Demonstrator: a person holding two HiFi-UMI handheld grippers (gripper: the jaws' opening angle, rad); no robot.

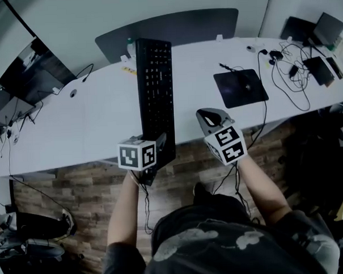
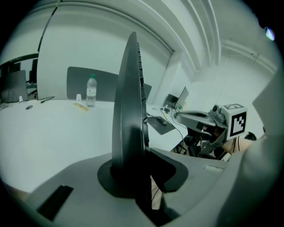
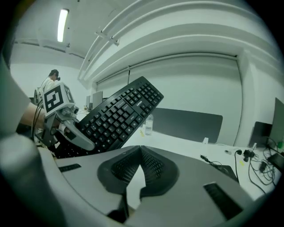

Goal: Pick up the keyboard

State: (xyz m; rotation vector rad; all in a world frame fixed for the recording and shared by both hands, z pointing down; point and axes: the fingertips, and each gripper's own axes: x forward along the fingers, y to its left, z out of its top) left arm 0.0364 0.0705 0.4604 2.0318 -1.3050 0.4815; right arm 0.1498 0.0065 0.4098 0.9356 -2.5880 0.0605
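A long black keyboard (image 1: pixel 155 86) reaches away from me over the white desk (image 1: pixel 74 123). Its near end is clamped between the jaws of my left gripper (image 1: pixel 159 146). In the left gripper view the keyboard (image 2: pixel 128 106) stands edge-on between the pads, and the left gripper (image 2: pixel 131 179) is shut on it. In the right gripper view the keyboard (image 3: pixel 120 116) hangs tilted above the desk. My right gripper (image 1: pixel 207 116) is just right of the keyboard's near end. There the right gripper (image 3: pixel 140 153) shows its pads shut together with nothing between them.
A dark mouse pad with a mouse (image 1: pixel 241 88) lies right of the keyboard, with tangled cables (image 1: pixel 288 71) and devices (image 1: pixel 317 33) further right. A water bottle (image 2: pixel 91 91) stands by the grey divider panel (image 1: pixel 172 25). Wood floor lies below the desk edge.
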